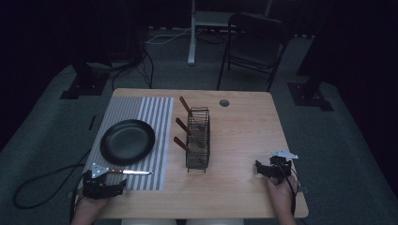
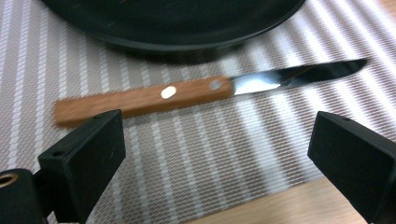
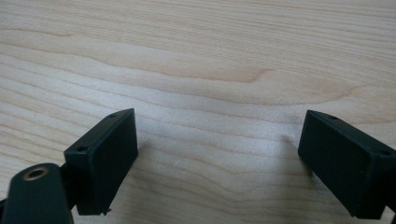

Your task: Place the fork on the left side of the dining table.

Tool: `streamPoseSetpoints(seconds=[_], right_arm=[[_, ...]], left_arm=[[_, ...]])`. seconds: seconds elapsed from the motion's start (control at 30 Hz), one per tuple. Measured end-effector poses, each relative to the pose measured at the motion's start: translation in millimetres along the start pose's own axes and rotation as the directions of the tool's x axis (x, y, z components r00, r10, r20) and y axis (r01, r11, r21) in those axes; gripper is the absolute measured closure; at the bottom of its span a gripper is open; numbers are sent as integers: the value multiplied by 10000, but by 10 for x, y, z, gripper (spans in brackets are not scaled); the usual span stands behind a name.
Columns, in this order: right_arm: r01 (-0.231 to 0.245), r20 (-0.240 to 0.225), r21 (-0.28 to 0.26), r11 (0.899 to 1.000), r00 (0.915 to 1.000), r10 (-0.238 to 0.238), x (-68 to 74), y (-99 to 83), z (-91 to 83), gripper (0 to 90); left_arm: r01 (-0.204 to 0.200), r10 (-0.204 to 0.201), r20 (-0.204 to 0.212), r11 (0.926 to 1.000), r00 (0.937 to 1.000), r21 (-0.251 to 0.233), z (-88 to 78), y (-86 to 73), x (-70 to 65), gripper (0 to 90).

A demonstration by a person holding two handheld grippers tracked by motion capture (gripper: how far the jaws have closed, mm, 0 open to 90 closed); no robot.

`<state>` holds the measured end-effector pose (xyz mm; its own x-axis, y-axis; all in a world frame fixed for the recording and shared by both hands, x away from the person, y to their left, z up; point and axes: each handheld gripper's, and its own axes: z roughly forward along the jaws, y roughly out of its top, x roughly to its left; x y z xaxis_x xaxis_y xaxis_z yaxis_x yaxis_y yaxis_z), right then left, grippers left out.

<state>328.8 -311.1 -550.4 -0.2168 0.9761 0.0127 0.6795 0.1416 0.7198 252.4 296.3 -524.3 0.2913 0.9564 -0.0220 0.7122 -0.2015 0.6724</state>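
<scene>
A knife with a wooden handle and steel blade lies on the striped grey placemat, just in front of a black plate. My left gripper is open, its jaws wide apart a little short of the knife, touching nothing. In the high view the knife lies near the mat's front edge, right beside my left gripper, and the plate sits on the placemat. My right gripper rests near the table's front right, open over bare wood.
A black wire rack stands mid-table, with three wooden-handled utensils sticking out on its left side. A round cable hole sits near the far edge. A folding chair stands beyond the table.
</scene>
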Motion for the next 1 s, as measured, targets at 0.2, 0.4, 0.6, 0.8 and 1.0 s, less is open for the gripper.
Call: streamPoseSetpoints(seconds=[0.2,0.4,0.6,0.8,1.0], right_arm=[[-2,-1,-2,10000,10000,2,0,0,0,115],[8,1,2,10000,10000,-8,-1,0,0,115],[6,-2,-8,10000,10000,-6,-1,-1,1,115],[28,0,-9,10000,10000,-28,-3,-1,1,115],[28,1,-10,10000,10000,-28,-2,-1,1,116]], left_arm=[[-57,64,522,9999,9986,-145,-17,164,-83,43],[-122,156,1023,9993,9946,-342,-28,332,-169,43],[-345,410,1102,9976,9931,-600,-13,525,-263,43],[-797,889,1334,9941,9871,-730,21,728,-392,44],[-823,964,1547,9921,9833,-947,71,874,-456,44]])
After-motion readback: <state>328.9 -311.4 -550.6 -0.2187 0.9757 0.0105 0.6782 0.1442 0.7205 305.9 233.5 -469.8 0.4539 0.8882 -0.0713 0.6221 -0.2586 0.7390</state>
